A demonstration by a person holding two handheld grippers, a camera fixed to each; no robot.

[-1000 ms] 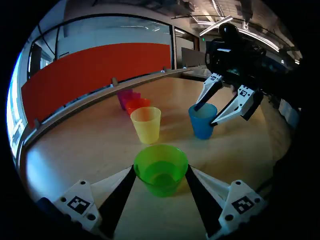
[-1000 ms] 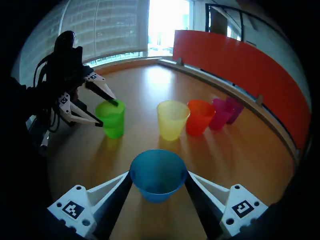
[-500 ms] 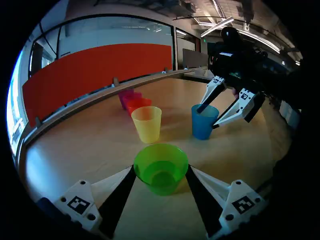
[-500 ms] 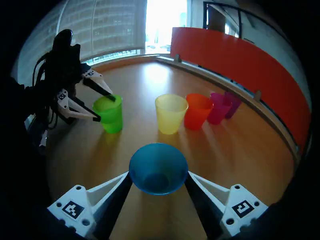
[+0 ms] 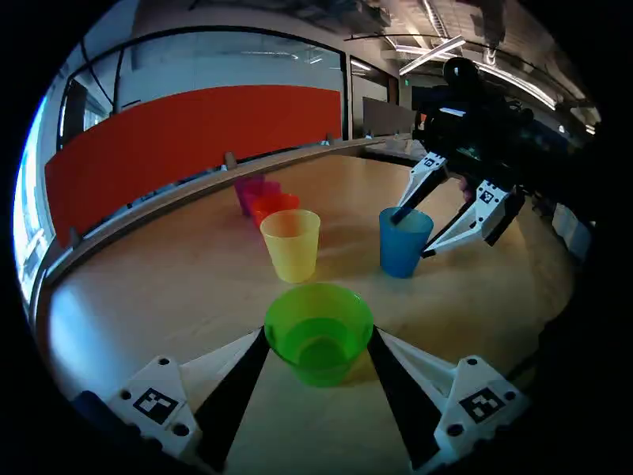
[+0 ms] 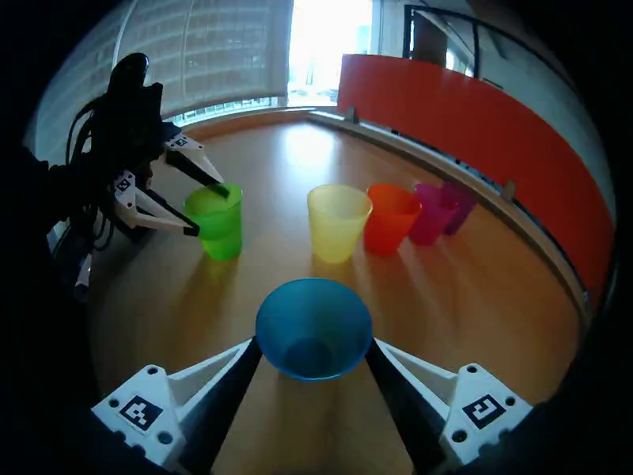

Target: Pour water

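The left tool [image 5: 318, 336] is clamped on the green cup [image 5: 318, 352], with one finger pressed to each side. The right tool [image 6: 314, 340] clamps the blue cup [image 6: 314, 321] the same way. In the left gripper view, the blue cup sits at 1 o'clock from the green one on the wooden counter [image 5: 158, 293]. The yellow cup [image 5: 291, 245] stands at 12 o'clock. The orange cup [image 5: 273, 204], magenta cup [image 5: 263, 192] and purple cup [image 5: 245, 187] line up behind it toward 11 o'clock. I cannot tell whether either held cup contains water.

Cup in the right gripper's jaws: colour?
The cup is blue; best in the right gripper view.
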